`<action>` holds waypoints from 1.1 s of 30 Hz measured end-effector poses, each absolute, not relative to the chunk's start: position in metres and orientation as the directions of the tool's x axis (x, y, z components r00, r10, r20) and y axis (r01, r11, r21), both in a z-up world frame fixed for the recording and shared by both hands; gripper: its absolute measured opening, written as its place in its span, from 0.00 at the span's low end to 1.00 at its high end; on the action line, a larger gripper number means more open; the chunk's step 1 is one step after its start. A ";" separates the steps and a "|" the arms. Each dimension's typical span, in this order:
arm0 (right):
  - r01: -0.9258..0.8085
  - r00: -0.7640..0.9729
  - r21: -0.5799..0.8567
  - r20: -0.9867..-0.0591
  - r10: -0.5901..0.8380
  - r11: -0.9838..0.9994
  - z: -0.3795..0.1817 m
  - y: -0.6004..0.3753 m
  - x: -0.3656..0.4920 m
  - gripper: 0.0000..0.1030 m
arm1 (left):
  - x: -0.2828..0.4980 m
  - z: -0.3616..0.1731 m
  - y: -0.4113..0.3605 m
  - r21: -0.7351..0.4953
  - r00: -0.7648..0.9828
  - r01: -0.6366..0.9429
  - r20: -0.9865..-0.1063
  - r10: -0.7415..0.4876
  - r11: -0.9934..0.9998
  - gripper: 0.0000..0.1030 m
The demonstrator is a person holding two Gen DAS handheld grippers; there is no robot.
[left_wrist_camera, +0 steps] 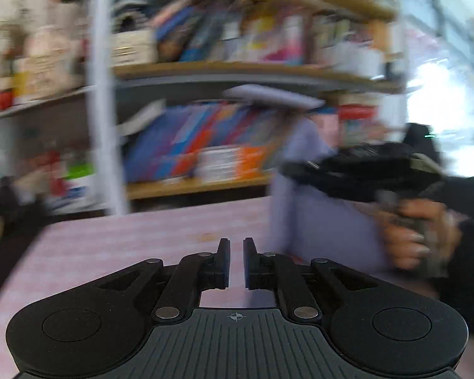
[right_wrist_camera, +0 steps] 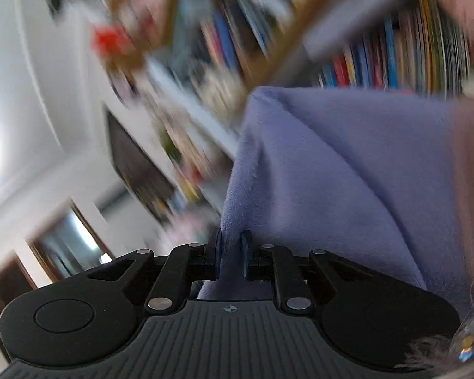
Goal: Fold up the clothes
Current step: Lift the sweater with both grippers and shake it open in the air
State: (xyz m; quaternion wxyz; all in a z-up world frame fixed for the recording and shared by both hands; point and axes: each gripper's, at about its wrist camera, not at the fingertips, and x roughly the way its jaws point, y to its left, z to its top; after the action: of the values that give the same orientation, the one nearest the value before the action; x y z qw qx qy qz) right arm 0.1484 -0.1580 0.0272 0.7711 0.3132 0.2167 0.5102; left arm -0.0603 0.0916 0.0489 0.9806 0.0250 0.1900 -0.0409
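The right gripper [right_wrist_camera: 230, 254] has its jaws clamped on an edge of the lilac garment [right_wrist_camera: 347, 170], which hangs up across the right of its view. The left gripper [left_wrist_camera: 236, 262], at lower centre, is nearly closed on nothing above the pink table [left_wrist_camera: 117, 246]. Behind, blurred shelves [left_wrist_camera: 205, 69] hold rows of books [left_wrist_camera: 205, 145].

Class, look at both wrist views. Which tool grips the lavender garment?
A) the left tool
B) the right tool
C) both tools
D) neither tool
B: the right tool pinches the lavender garment; the left tool is shut with nothing between its fingers.
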 end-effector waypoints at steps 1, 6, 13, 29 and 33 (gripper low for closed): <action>-0.662 0.365 0.694 -0.032 0.930 0.284 0.025 -0.149 0.146 0.12 | -0.060 0.051 0.096 0.024 0.927 0.087 -0.369 -0.072 0.996 0.11; -0.786 0.272 0.580 0.013 0.962 0.215 0.057 -0.138 0.112 0.12 | -0.048 0.063 0.092 0.015 0.931 0.179 -0.325 -0.164 0.984 0.76; -0.785 0.261 0.589 0.033 0.965 0.193 0.062 -0.147 0.118 0.12 | 0.012 0.056 0.046 0.123 0.882 0.340 -0.386 -0.271 0.932 0.82; -0.561 0.701 0.576 -0.052 0.711 0.595 0.076 -0.298 0.122 0.67 | 0.092 -0.022 0.209 -0.488 0.831 -0.344 -0.557 0.018 0.802 0.19; -0.487 0.720 0.548 -0.189 0.668 0.680 0.059 -0.282 0.133 0.68 | 0.066 0.003 0.173 -0.335 0.859 -0.246 -0.510 0.045 0.909 0.25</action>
State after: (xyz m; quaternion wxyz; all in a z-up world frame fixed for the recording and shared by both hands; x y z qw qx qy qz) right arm 0.1327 -0.2823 0.0593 0.8965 0.2373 0.1905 0.3220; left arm 0.0664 0.1731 0.0029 0.9435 -0.1982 0.2540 0.0772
